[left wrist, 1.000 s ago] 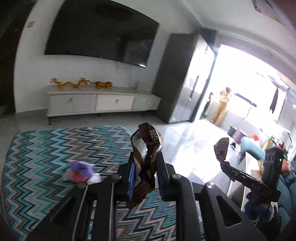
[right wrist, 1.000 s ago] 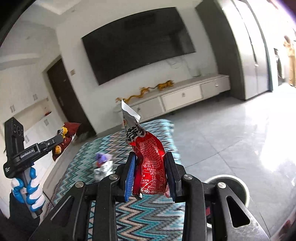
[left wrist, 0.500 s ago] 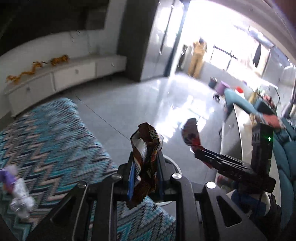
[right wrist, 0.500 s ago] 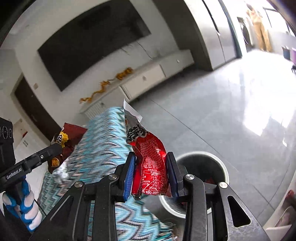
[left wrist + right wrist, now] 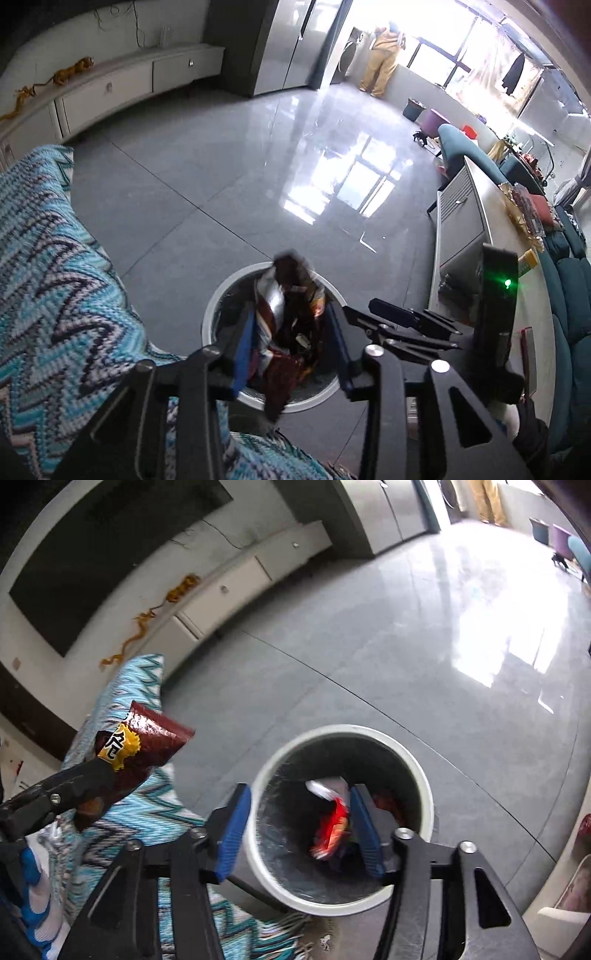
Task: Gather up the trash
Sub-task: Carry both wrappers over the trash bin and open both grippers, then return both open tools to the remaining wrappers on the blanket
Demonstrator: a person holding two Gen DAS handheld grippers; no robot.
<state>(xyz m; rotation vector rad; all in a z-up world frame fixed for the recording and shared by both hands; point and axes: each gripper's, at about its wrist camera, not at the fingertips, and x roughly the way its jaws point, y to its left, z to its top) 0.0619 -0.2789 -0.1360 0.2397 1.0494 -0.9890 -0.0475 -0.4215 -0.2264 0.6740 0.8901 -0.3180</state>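
A zigzag rug (image 5: 55,295) lies left on the glossy grey floor (image 5: 221,166), the round bin (image 5: 343,812) beside it. The left gripper (image 5: 291,343), jaws parted, loosely brackets a crumpled brown wrapper (image 5: 288,325) above the bin. Only the right view shows the right gripper (image 5: 301,827) spread wide, the blurred red wrapper (image 5: 330,827) inside the bin.

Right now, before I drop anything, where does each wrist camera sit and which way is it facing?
Left wrist: rides the left tool, tilted down at the bin beside the rug; its own fingers flank a brown wrapper, with the right tool at right.
Right wrist: rides the right tool, looking down into the bin; its own fingers are spread, a blurred red wrapper between them, with the left tool and gloved left hand at left.
Shared: bin, rug, each other's tool.
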